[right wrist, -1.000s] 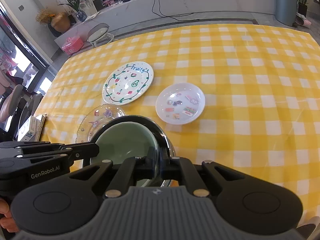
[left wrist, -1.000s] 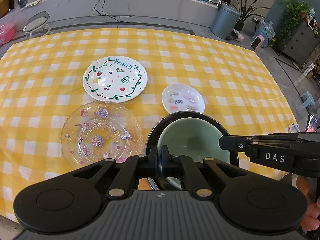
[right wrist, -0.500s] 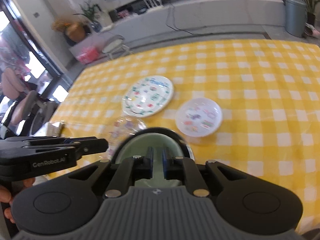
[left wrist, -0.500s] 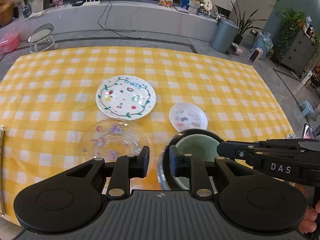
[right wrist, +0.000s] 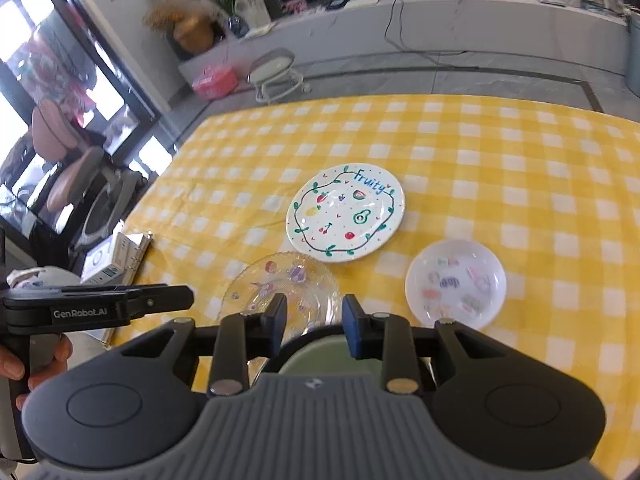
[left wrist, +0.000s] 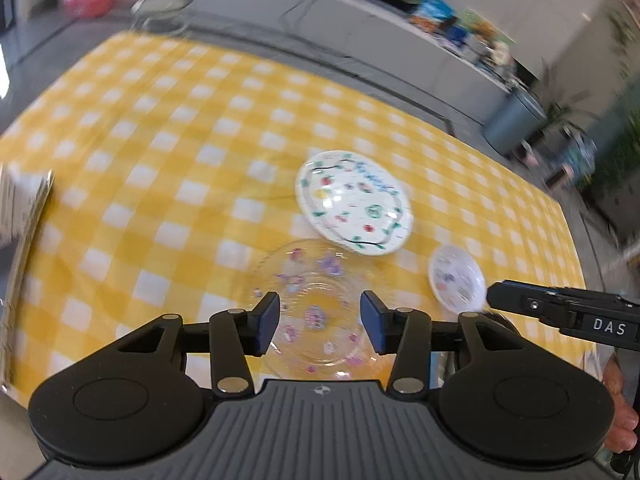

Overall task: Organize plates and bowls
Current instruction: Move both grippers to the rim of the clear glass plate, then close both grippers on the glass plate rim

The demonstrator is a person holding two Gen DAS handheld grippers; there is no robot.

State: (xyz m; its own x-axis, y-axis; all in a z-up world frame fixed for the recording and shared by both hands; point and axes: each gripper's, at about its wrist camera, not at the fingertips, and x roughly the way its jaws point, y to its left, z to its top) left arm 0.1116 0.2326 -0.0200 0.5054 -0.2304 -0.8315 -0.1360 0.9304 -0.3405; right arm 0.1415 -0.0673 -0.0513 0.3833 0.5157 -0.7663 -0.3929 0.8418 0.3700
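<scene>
A clear glass plate with stickers (left wrist: 320, 304) (right wrist: 284, 288) lies near the table's front edge. Behind it is a white "Fruity" plate (left wrist: 354, 202) (right wrist: 346, 212). To the right is a small white sticker dish (left wrist: 456, 280) (right wrist: 456, 282). A black bowl with a green inside (right wrist: 332, 358) sits at the front, mostly hidden under my right gripper. My left gripper (left wrist: 320, 322) is open and empty above the glass plate. My right gripper (right wrist: 315, 322) is open and empty above the bowl's far rim. The right gripper also shows in the left wrist view (left wrist: 560, 312).
The table has a yellow checked cloth (right wrist: 500, 184). A binder and boxes (right wrist: 116, 258) lie at its left edge. My left gripper's body (right wrist: 100, 308) is at the left of the right wrist view. Office chairs (right wrist: 72, 168), a stool (right wrist: 276, 72) and a bin (left wrist: 512, 120) stand beyond.
Both grippers let go of the bowl's rim and opened wide. My left gripper swung left over the glass plate. My right gripper pulled back and up from the bowl.
</scene>
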